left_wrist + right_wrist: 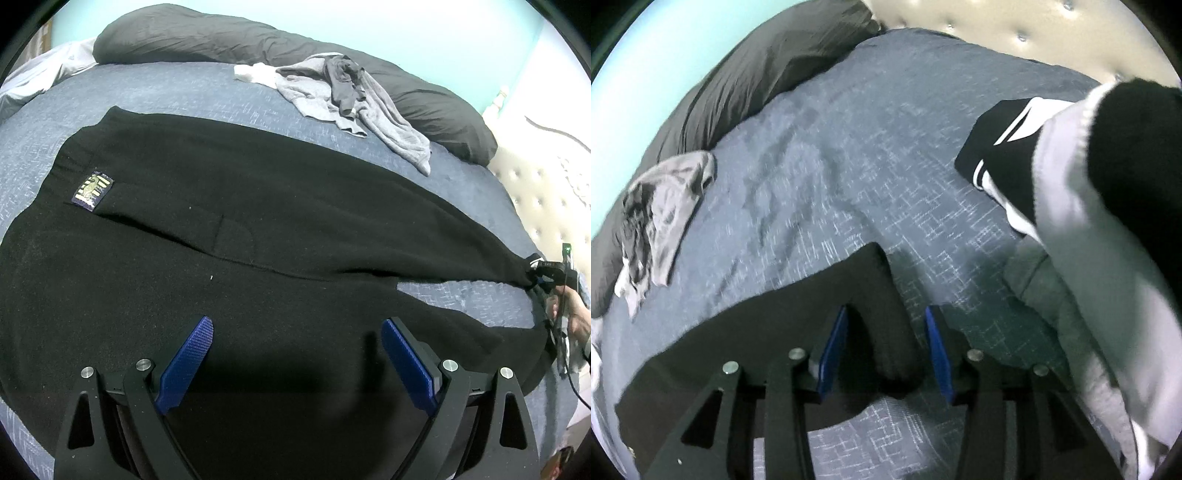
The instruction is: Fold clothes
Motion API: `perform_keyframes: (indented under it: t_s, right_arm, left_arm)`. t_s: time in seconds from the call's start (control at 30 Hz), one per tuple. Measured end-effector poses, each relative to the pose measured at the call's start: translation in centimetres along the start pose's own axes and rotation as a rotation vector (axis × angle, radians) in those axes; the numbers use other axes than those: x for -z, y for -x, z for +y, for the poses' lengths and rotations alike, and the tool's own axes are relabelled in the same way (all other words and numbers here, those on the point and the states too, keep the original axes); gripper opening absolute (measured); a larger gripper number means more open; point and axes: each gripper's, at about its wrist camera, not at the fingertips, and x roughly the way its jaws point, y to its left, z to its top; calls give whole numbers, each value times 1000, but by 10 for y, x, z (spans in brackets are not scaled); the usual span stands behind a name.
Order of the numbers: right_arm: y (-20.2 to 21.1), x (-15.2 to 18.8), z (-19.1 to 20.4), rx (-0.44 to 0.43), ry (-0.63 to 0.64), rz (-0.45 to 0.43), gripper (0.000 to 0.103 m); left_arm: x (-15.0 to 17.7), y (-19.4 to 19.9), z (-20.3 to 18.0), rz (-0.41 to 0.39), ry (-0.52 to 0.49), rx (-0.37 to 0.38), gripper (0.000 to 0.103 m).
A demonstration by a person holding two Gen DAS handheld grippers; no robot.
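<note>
Black sweatpants (pixel 258 206) sprawl limp and heavy across the bed (pixel 207 96); right gripper (pixel 886 332) pinches a leg cuff, left gripper (pixel 297 354) hovers spread; grip hems.

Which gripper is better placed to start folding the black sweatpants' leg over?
Right. The right gripper has a bunched end of the black sweatpants between its fingers; the left gripper hovers open over the fabric's middle, gripping nothing.
</note>
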Motion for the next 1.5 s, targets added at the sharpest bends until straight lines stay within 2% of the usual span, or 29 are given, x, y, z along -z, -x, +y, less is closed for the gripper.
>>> perform_keyframes:
  t_s: [0.03,0.1,0.3,0.33,0.4,0.6,0.77,0.93,1.13,1.2,1.33,1.43,1.5]
  right_arm:
    - [0,1,0,-3,8,-1,16]
    - [5,0,3,-7,36,-29,12]
    - [46,-21,24,8,161,-207,9]
    - [48,-25,28,9,182,-214,9]
    - [43,-28,32,21,203,-186,9]
    - [15,-20,15,33,126,-69,13]
    - [21,-11,6,66,130,-36,19]
    - [26,-5,2,84,132,-44,26]
    - [13,6,1,112,136,4,26]
    - [4,10,3,168,176,27,26]
    - [18,9,0,216,160,-53,26]
    - [45,6,-11,171,97,-160,26]
    - [51,7,-12,130,99,-167,26]
  left_arm:
    - [0,0,0,-1,-1,0,95]
    - [1,1,-1,-1,-4,-2,95]
    - [1,1,-1,-2,-7,-3,95]
    - [1,1,-2,-2,-8,-4,95]
    - [1,1,-2,-2,-8,-3,95]
    - [1,1,-2,-1,-6,0,95]
    - [1,3,-3,-2,-9,3,95]
    - [2,3,-4,-4,-10,5,95]
    - [1,3,-4,-4,-8,7,95]
    - [1,3,-4,-3,-7,8,95]
    - [0,4,-3,-5,-5,11,95]
    - [0,4,-4,-6,-3,14,95]
    - [0,5,-5,-6,-5,15,95]
